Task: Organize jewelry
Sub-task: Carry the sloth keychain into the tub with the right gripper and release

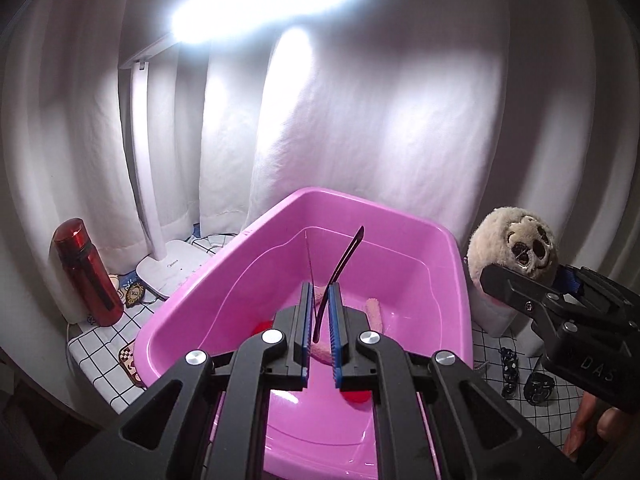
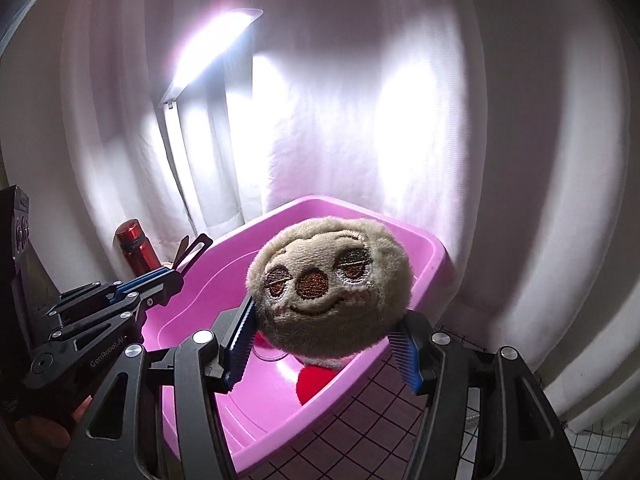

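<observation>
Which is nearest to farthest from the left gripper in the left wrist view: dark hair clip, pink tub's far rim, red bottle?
1. dark hair clip, pinched in the left gripper.
2. pink tub far rim, straight ahead.
3. red bottle, far left by the curtain.

A thin dark hairpin [image 1: 340, 272] of bent metal stands nearly upright, pinched at its lower end between the pads of the left tool [image 1: 320, 316], above the pink plastic tub [image 1: 452, 264]. A round beige plush sloth-face ornament [image 2: 330, 280] faces the camera, clamped at its sides by the right tool [image 2: 324, 348], over the tub's near right rim. Two dark chain pieces [image 1: 524, 376] lie on the grid-patterned bench right of the tub.
</observation>
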`<state>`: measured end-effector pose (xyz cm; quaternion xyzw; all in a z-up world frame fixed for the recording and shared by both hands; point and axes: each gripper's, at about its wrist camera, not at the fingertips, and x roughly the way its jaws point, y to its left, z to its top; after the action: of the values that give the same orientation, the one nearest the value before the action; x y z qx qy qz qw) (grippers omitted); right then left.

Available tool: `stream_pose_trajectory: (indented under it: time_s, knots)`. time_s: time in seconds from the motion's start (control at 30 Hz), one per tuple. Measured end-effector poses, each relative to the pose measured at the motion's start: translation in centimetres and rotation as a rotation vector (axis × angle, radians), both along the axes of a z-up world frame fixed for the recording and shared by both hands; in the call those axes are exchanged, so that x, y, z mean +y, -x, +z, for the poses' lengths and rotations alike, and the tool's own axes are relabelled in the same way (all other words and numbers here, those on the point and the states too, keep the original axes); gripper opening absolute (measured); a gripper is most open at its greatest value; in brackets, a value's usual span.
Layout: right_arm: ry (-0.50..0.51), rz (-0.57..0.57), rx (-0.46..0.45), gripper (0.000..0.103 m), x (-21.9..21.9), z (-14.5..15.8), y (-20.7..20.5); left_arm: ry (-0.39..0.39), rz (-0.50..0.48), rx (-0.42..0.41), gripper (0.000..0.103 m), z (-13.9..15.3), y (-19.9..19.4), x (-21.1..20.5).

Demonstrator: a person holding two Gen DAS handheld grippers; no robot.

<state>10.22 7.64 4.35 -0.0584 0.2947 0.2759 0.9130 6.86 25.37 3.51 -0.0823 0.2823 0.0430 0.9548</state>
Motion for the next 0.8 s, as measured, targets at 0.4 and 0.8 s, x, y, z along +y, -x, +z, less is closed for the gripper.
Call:
stream_pose_trajectory:
  time_s: [0.4, 0.8]
  knots:
    - [0.07, 0.041, 0.148, 0.057, 3.8, -3.3, -4.3, 0.025, 0.085, 0.16, 0.009, -3.4, -2.9, 2.5]
    - [0.088, -0.01, 0.242, 0.064, 4.6, -5.3, -7.7, 0.02, 0.111, 0.243, 0.031, -4.7, -4.6, 3.0]
